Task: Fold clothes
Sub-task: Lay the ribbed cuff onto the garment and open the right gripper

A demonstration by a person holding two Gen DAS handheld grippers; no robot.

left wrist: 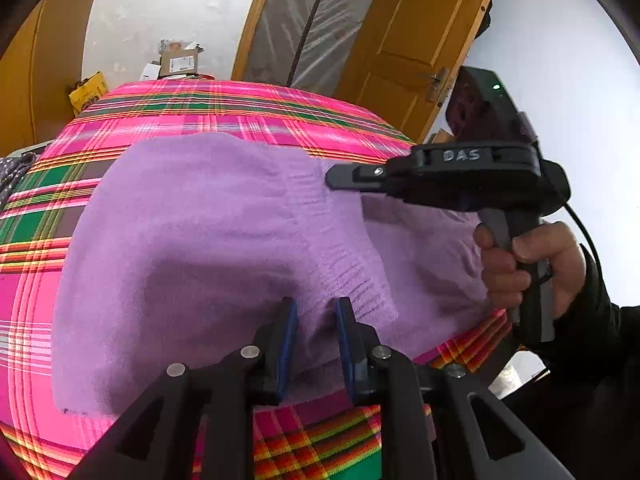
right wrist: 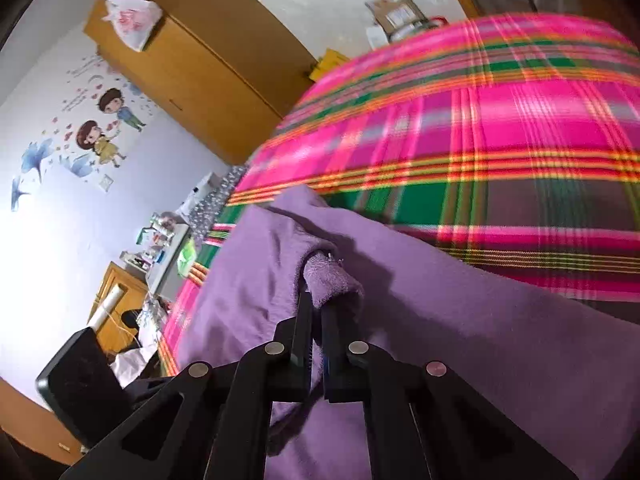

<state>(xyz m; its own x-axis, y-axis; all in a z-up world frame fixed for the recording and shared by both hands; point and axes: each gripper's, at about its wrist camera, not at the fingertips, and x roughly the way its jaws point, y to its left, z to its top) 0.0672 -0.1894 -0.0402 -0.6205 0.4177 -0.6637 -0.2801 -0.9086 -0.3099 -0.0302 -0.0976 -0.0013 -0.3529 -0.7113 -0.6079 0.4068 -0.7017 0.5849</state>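
Folding mid-step: purple sweater (left wrist: pixel 208 248) is spread on the plaid bed (left wrist: pixel 224 116), toward its near edge. Right hand-held gripper (right wrist: pixel 318 312) is clamped on a fabric fold for lifting; left hand-held gripper (left wrist: pixel 316 320) is held apart, straddling the ribbed hem.

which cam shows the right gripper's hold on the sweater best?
Right wrist: the right gripper is shut on a bunched fold of the purple sweater. Left wrist shows that gripper side-on over the sweater, its pinch hidden.
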